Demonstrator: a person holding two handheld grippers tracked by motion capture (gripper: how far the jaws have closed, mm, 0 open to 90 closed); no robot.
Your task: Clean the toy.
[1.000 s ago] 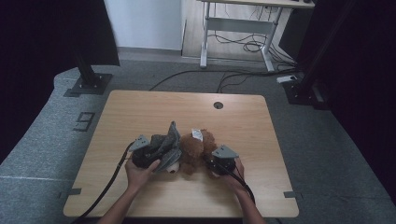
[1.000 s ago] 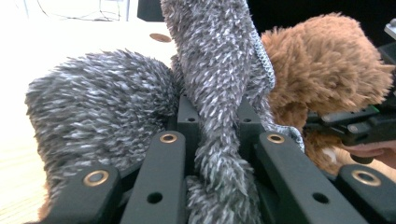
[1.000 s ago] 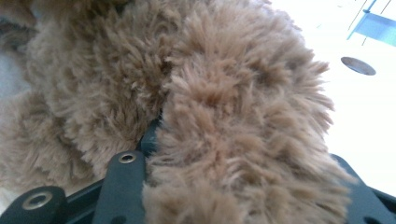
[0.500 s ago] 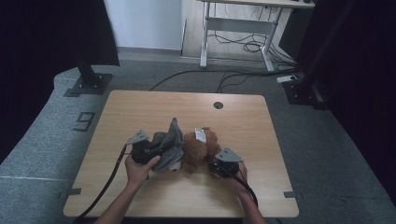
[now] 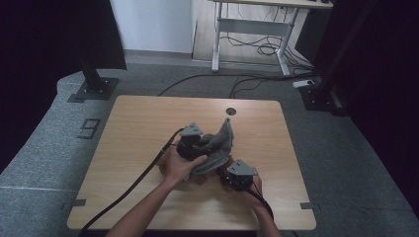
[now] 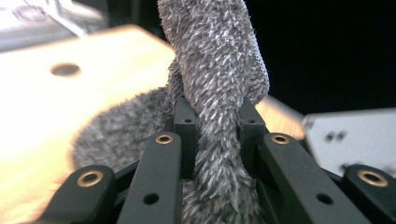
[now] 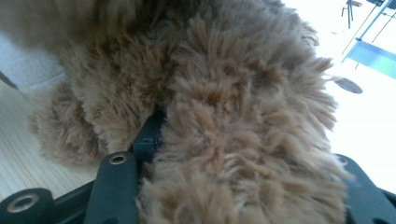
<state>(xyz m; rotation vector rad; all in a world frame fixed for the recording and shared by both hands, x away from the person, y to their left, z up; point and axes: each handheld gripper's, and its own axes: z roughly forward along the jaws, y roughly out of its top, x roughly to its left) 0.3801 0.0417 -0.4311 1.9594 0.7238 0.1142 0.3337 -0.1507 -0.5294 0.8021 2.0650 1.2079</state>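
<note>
My left gripper pinches the grey fuzzy garment; my right gripper's jaws, just easing apart, hold the brown plush toy. Judging progress: garment lifted over the toy, dressing not finished. Wooden table, grey carpet, a desk behind.

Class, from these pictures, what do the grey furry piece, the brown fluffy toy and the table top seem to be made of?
Grey furry piece: probably synthetic plush; short, matte, white-tipped fibres.
Brown fluffy toy: likely long-pile plush; shaggy, clumped tufts.
Table top: wood or wood-look laminate; pale grain lines, smooth finish; which one is unclear.
</note>
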